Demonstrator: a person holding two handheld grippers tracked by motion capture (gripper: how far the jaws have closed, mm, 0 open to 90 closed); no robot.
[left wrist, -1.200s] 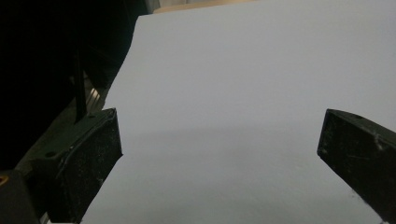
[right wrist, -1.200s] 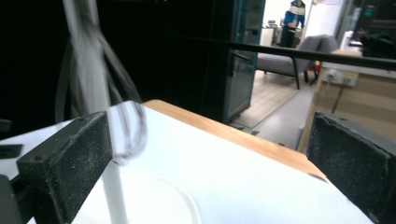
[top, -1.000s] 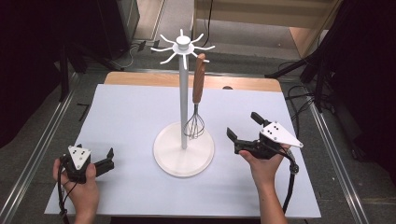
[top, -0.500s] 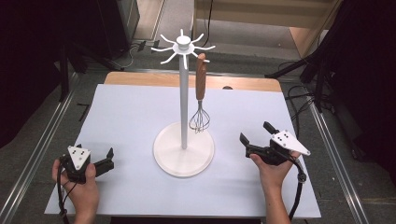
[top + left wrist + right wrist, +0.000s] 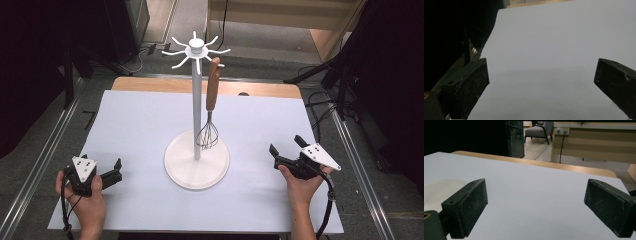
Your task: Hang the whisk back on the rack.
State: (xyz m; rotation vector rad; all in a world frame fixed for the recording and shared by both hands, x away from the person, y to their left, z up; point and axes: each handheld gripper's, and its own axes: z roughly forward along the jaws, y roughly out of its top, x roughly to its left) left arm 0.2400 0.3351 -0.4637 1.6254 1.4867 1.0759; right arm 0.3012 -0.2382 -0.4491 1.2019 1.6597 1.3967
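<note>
A white stand (image 5: pixel 197 102) with a round base (image 5: pixel 186 173) and hooks at its top rises from the middle of the table. From one hook hangs a wire whisk (image 5: pixel 207 136) by its wooden handle (image 5: pixel 213 85), clear of both grippers. At the front left of the white table cover (image 5: pixel 135 120), my left gripper (image 5: pixel 107 171) is open and holds nothing; its own view shows only the bare cover between the jaws (image 5: pixel 541 82). To the right of the base, my right gripper (image 5: pixel 286 146) is open and holds nothing (image 5: pixel 536 207). The base's edge (image 5: pixel 439 190) lies at that view's left.
The wooden table edge (image 5: pixel 260 89) shows at the back beyond the cover. Metal rails (image 5: pixel 45 165) run along both sides of the table. Dark stands and cables sit on the floor at the right (image 5: pixel 340 75). A chair (image 5: pixel 537 131) and a wooden counter (image 5: pixel 596 140) stand far behind.
My right gripper has drawn back from the stand, moving right and toward the table's front, jaws still open. The left gripper has stayed in place, and the whisk still hangs.
</note>
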